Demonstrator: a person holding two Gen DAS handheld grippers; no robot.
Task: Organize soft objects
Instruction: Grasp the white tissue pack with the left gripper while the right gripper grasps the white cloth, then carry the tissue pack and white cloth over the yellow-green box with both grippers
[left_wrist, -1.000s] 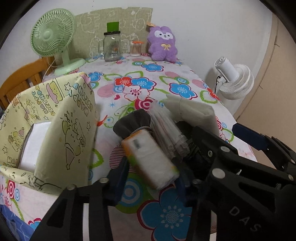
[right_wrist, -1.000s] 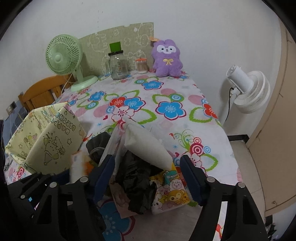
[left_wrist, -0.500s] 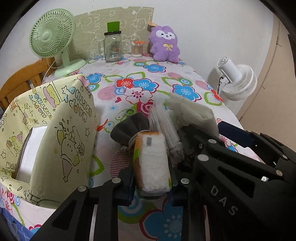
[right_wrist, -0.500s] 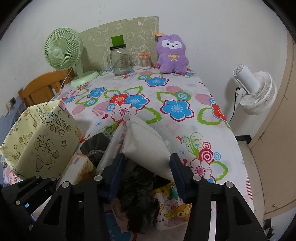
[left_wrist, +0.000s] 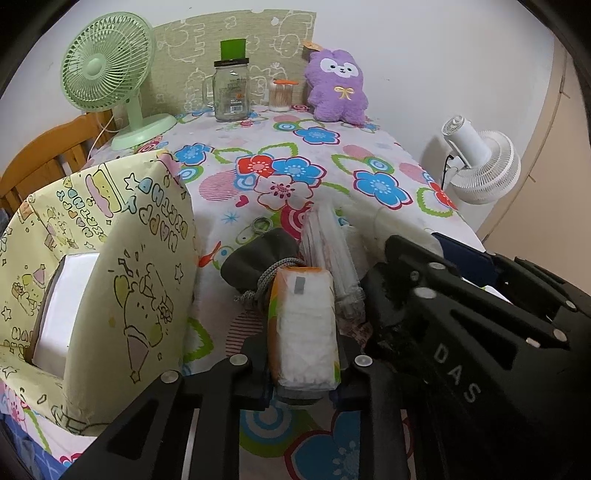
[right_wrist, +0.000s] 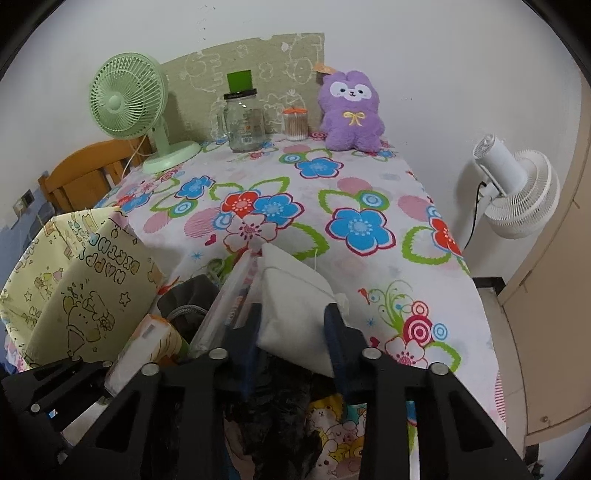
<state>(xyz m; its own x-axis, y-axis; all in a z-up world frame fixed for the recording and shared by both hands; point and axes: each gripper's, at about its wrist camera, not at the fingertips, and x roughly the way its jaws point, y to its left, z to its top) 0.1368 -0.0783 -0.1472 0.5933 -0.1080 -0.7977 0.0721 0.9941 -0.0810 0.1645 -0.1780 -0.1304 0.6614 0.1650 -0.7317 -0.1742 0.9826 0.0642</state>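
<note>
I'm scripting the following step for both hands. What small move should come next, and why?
Probably lift both items slightly off the pile. The left tongs have just closed on the tissue pack, and the right tongs, just closing, pinch the white pouch. The yellow box stands open at the left.

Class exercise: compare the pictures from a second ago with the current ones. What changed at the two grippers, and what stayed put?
Both grippers' jaws have just been closing. The left gripper now clamps the tissue pack, which turned from slanted to lengthwise between its fingers. The right gripper has closed on the white pouch. The yellow box, green fan, jar and purple plush stayed put.
</note>
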